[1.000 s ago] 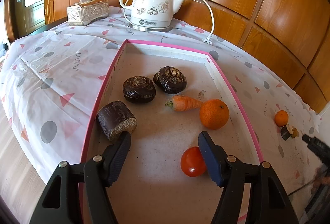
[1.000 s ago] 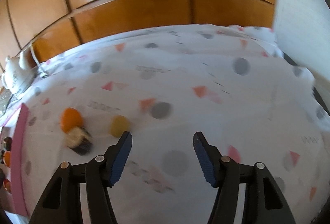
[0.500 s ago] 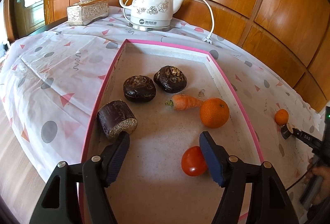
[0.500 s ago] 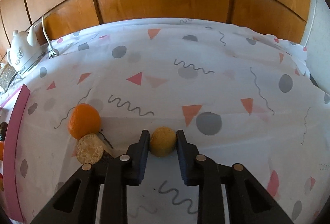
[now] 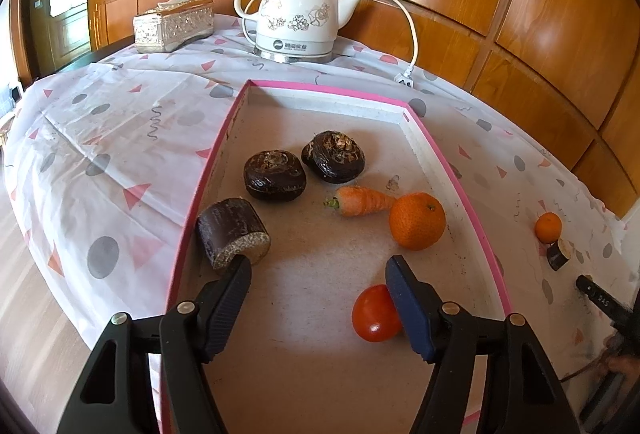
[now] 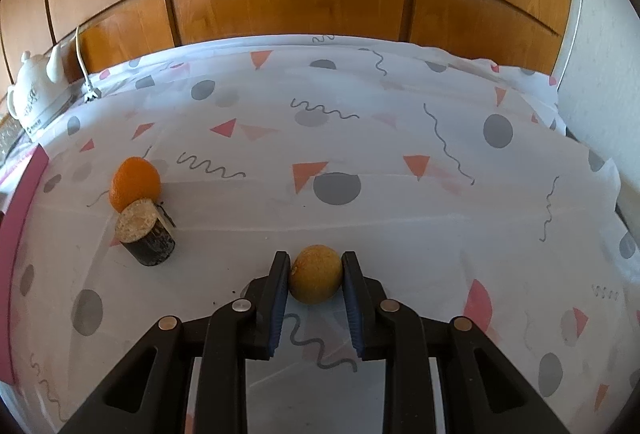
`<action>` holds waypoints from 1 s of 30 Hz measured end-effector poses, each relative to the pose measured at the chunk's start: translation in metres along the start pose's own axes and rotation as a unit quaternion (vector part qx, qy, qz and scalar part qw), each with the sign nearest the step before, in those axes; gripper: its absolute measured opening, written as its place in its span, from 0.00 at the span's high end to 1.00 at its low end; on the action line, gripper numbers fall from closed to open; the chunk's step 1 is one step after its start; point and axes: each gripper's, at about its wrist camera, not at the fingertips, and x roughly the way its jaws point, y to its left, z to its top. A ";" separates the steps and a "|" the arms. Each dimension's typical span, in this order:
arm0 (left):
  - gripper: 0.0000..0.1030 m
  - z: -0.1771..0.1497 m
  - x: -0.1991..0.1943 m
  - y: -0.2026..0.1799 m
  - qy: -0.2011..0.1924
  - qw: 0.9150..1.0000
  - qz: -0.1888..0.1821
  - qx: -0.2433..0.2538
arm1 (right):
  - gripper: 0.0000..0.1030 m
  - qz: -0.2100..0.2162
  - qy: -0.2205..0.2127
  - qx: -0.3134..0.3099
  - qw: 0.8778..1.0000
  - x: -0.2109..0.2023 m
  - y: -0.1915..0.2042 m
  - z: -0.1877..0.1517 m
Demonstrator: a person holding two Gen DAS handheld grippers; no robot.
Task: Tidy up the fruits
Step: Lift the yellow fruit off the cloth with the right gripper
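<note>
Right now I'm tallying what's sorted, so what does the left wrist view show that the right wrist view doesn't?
Only the left wrist view: the tray's contents, tomato, carrot, large orange, and the open left gripper. Only the right wrist view: the right gripper shut on a yellow-brown fruit. Both: the small orange, the dark cut piece beside it, and the kettle.

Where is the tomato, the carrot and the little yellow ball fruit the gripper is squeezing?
tomato (image 5: 374,314), left wrist view, on its red side.
carrot (image 5: 362,201), left wrist view, mid-body.
yellow round fruit (image 6: 315,273), right wrist view, its front face, between the pads.
</note>
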 end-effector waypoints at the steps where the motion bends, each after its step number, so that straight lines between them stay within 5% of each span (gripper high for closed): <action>1: 0.32 0.001 -0.001 0.000 -0.002 1.000 0.000 -0.001 | 0.74 0.000 0.000 0.000 1.000 -0.001 0.000 -0.001; 22: 0.32 0.017 -0.046 0.002 -0.051 0.999 -0.015 -0.010 | 0.74 0.024 0.004 0.021 0.999 -0.002 -0.010 -0.001; 30: 0.32 0.017 -0.044 0.006 -0.045 0.999 -0.007 -0.013 | 0.74 -0.007 0.000 -0.007 1.000 -0.003 0.002 -0.002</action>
